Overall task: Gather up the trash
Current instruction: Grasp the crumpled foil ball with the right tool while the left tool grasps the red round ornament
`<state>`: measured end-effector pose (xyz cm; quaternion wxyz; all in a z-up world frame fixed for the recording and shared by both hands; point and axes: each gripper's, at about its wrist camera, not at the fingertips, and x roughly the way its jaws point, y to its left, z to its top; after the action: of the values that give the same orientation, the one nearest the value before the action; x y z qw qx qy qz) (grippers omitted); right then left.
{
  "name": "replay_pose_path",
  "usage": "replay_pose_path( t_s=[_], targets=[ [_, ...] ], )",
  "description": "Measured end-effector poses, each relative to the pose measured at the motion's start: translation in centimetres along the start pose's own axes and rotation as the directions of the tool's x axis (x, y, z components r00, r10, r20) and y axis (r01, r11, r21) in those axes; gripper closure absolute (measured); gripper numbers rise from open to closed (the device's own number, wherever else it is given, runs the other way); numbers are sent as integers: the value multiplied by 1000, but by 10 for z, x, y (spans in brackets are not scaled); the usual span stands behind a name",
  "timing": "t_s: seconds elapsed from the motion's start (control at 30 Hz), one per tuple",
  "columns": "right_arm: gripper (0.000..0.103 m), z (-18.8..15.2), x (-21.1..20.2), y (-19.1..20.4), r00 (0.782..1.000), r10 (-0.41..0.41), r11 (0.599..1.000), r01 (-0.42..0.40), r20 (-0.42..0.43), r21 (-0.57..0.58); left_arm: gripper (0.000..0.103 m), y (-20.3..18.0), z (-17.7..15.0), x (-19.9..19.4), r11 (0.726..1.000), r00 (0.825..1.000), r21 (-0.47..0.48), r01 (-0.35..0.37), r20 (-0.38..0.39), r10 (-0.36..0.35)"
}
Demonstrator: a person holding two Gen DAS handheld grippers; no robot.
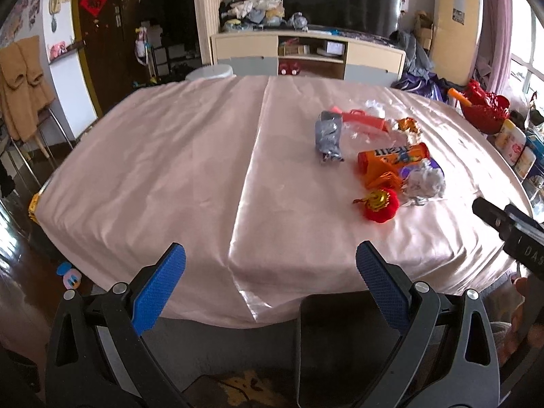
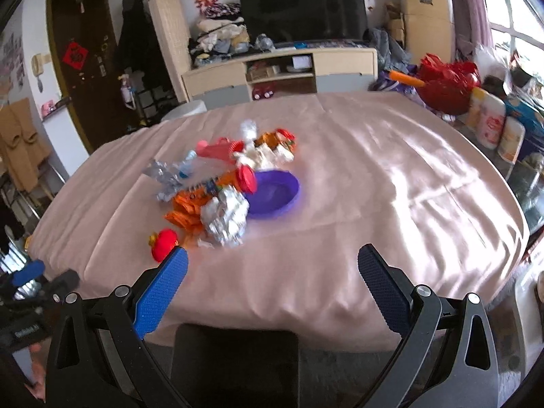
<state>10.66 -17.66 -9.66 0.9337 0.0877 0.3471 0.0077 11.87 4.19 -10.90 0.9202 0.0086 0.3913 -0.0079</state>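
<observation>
On the pink tablecloth (image 2: 374,176), wrappers are lying heaped beside the purple bowl (image 2: 275,197), probably for collecting. Both the left gripper (image 1: 270,261) and the right gripper (image 2: 272,265) are hovering released, grasping nothing.

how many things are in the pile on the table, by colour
red: 3, round ornament, flat plastic piece, tube cap
orange: 3, candy tube, crumpled wrapper, snack packet
silver or grey: 2, foil ball, grey foil pouch
purple: 1, bowl
white: 1, crumpled paper
total: 10, though the pile overlaps, so this is approximate
</observation>
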Motion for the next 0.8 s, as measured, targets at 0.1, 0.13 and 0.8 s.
replay_pose_path(
  t_s=[0.1, 0.13, 0.8],
  targets=[
    [10, 9, 13, 8, 999, 30, 999, -31, -19, -16, 8, -4, 4, 8, 1000, 1000, 20, 11, -10, -11],
    [20, 12, 22, 10, 998, 49, 999, -50, -40, -13, 8, -7, 5, 10, 999, 1000, 31, 22, -11, -22],
    [90, 34, 33, 3, 987, 150, 988, -151, -49, -20, 55, -89, 26, 67, 957, 973, 185, 222, -108, -205]
  ],
)
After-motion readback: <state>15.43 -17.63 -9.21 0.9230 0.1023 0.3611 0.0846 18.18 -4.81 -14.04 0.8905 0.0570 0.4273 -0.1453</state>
